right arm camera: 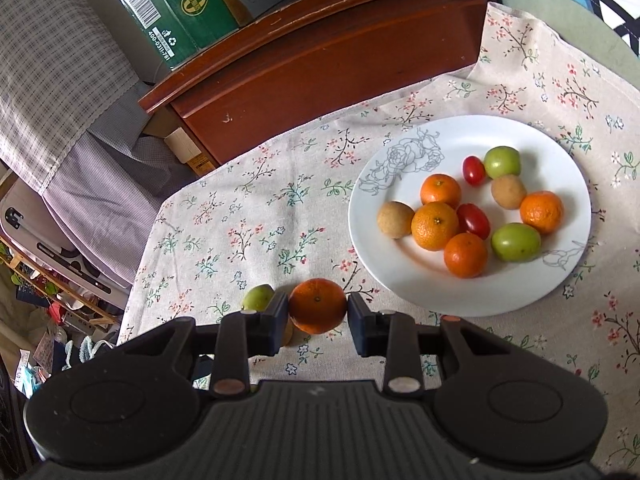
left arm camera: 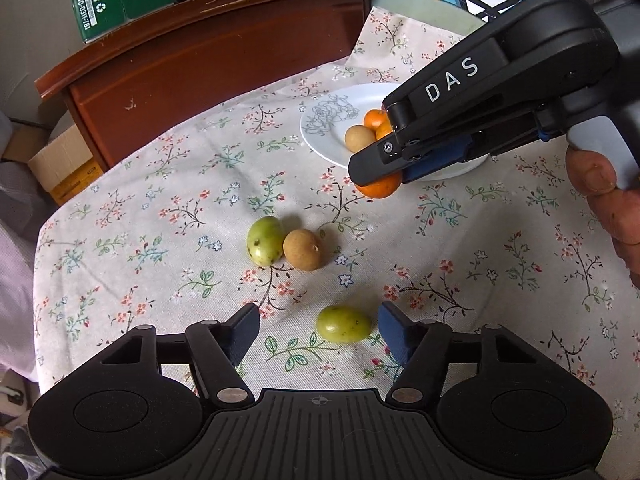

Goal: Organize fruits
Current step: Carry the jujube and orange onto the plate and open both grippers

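Item: mandarin (right arm camera: 317, 306), small, round, orange, stem scar facing the camera. Location: between the pads of the right gripper (right arm camera: 318, 312), near the plate (right arm camera: 400, 280) and short of its rim. In the left wrist view the same fruit shows under the right gripper's tip, apparently lifted off the cloth (left arm camera: 160, 240), though the height is hard to judge.

Tool state, right: pads closed against the fruit on both flanks, so it is clamped across its widest part. Left gripper (left arm camera: 318, 330): fingers spread wide, holding nothing, with a green fruit (left arm camera: 344, 324) lying on the cloth between them, nearer the right-hand pad (contact cannot be told).

Handling, judged: light; thin peel over soft flesh, so it gives a little and bruises under hard pressure. Skin faintly waxy, rolls freely once set down. Best held as now, at the equator with flat pads and modest force.

Also on cloth: a second green fruit (left arm camera: 265, 241) touching a longan (left arm camera: 303, 249).

On plate: four mandarins, two green fruits, two longans, two cherry tomatoes, bunched toward the near-right half; the far-left portion with the rose print is bare.

Risk, judged: a release onto the crowded side could nudge neighbours; the fruit may roll on the smooth glaze, so a low release in the bare part suits.
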